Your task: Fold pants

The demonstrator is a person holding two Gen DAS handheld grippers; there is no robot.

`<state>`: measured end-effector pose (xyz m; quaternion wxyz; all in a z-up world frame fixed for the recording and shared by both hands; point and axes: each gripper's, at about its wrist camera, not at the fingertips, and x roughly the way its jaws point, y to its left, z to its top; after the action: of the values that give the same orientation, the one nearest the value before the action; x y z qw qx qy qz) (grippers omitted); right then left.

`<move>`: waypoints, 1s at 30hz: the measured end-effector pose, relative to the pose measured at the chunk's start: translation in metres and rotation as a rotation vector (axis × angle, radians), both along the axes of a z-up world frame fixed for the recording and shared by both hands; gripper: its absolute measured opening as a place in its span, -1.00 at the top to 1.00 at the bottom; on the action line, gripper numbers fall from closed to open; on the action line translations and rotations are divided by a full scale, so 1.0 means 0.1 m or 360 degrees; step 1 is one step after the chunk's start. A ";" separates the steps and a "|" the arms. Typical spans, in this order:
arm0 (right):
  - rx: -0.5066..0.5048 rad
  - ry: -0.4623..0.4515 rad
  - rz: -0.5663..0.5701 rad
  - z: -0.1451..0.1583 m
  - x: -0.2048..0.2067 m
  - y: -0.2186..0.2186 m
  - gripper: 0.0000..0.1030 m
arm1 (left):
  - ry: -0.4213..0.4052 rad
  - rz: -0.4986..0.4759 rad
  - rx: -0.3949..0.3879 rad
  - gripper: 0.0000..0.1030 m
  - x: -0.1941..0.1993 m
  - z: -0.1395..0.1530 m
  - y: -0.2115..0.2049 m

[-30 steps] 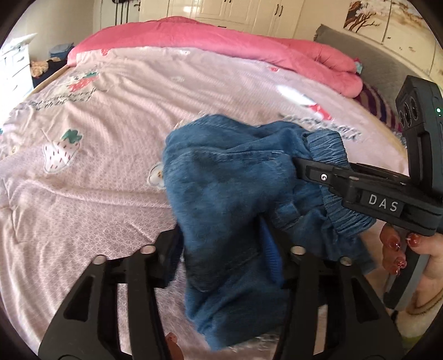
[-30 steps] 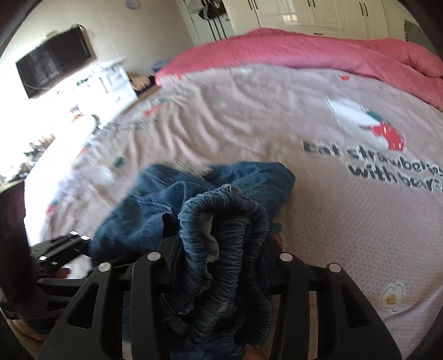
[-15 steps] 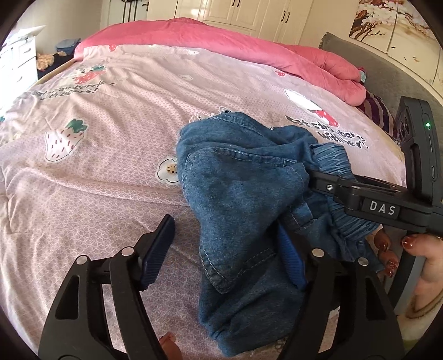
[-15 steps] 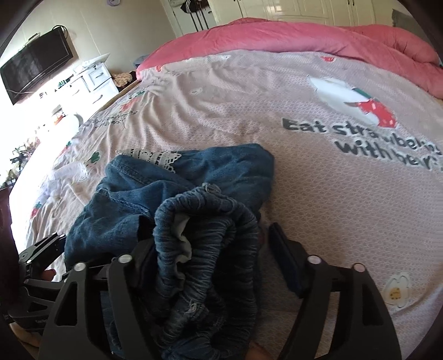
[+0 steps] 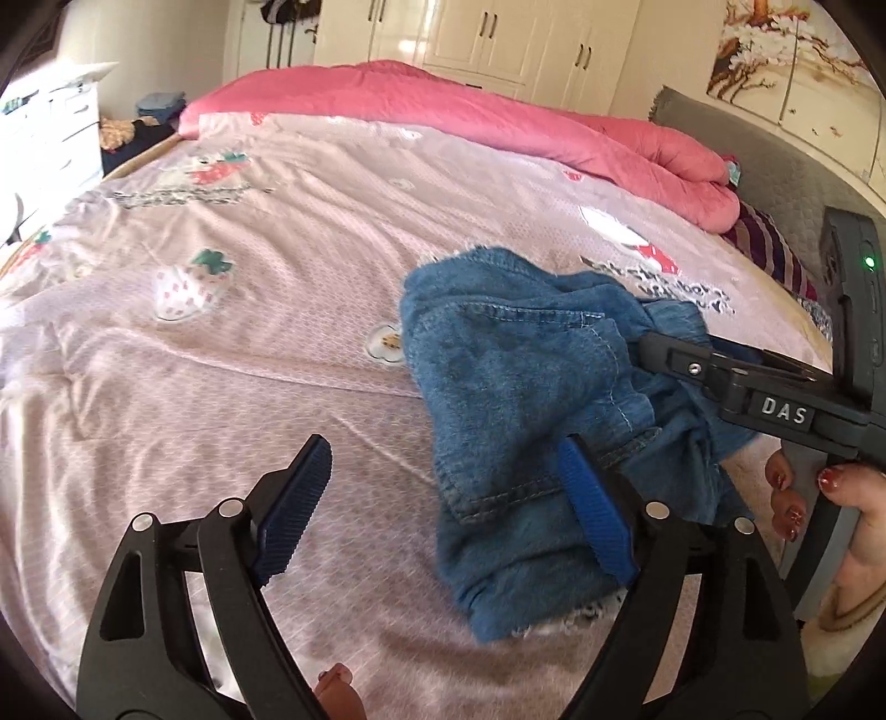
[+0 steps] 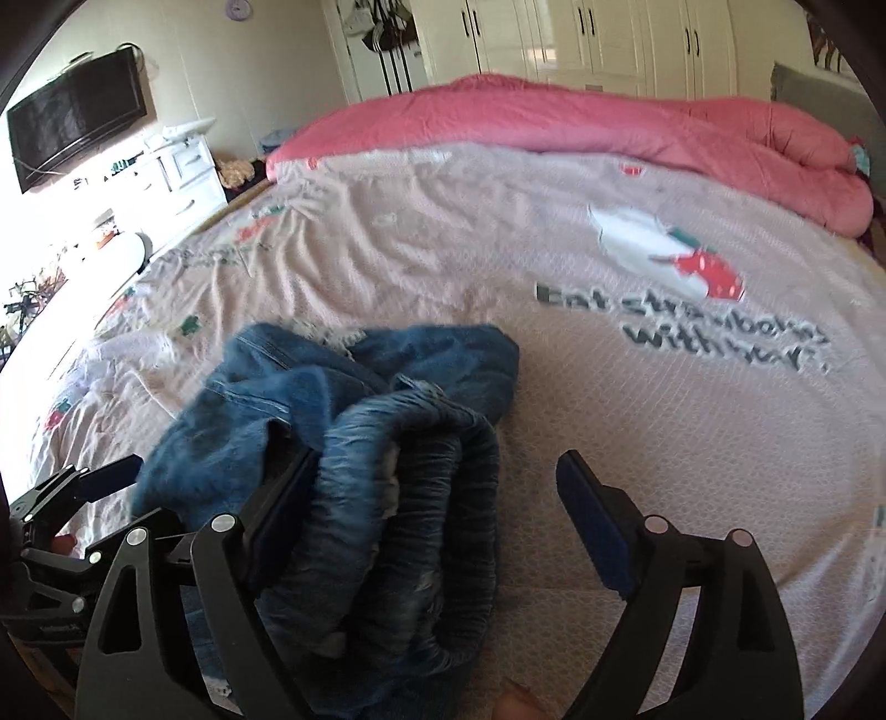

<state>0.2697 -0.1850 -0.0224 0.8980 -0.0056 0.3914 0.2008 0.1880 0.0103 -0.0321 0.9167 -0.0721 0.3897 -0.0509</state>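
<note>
Right wrist view alone shows you the pants' (image 6: 354, 471) gathered waistband and a wall TV (image 6: 77, 127) at ten o'clock. Both the left gripper (image 5: 443, 515) and right gripper (image 6: 437, 509) have just been opening, their jaws spread, pants bunched on the pink bedspread (image 5: 221, 343).

A bedroom in bright daylight. A wide bed (image 6: 637, 421) fills the middle, covered by a pale pink sheet printed with strawberries and dark lettering. A rolled pink quilt (image 6: 609, 124) lies along its far edge. Cream wardrobe doors (image 6: 609, 39) with dark handles line the back wall. On the left, a black television (image 6: 75, 130) hangs above a white dresser (image 6: 177, 177). A grey padded headboard (image 5: 775, 177) stands to the right, under a blossom painting (image 5: 775, 55).
</note>
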 end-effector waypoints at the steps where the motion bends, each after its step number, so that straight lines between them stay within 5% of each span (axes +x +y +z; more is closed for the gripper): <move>1: 0.0004 -0.0030 0.0002 0.05 -0.05 -0.01 -0.73 | -0.0017 0.0013 -0.0006 -0.52 -0.04 0.03 0.03; 14: 0.0022 -0.0262 0.0010 0.55 -0.74 -0.05 -0.87 | -0.0151 0.0114 0.0009 -0.81 -0.65 0.34 0.12; 30: -0.0001 -0.0154 -0.0010 0.73 -1.59 -0.24 -0.91 | -0.0146 0.0228 -0.0014 -0.82 -1.48 0.37 0.04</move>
<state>0.1106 -0.2089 0.0503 0.9165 -0.0143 0.3477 0.1973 0.0405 0.0146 0.0053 0.9346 -0.1015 0.3408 0.0097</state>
